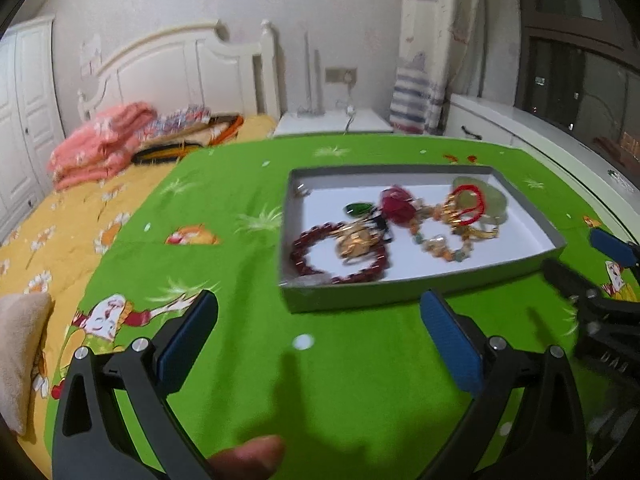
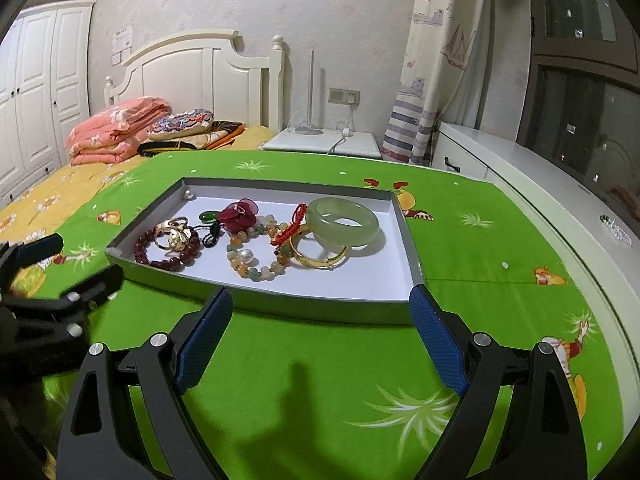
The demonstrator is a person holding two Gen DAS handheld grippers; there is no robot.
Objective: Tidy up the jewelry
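Observation:
A shallow grey tray with a white floor sits on the green cloth and also shows in the left wrist view. In it lie a dark red bead bracelet, gold rings, a green pendant, a red flower piece, a pastel bead bracelet, a red cord, a gold bangle and a jade bangle. My left gripper is open and empty just before the tray. My right gripper is open and empty at the tray's near wall.
The green cartoon cloth covers the table. A bed with yellow sheet and pink folded quilt lies to the left. A white nightstand stands behind, a white cabinet runs along the right. The left gripper shows at left in the right wrist view.

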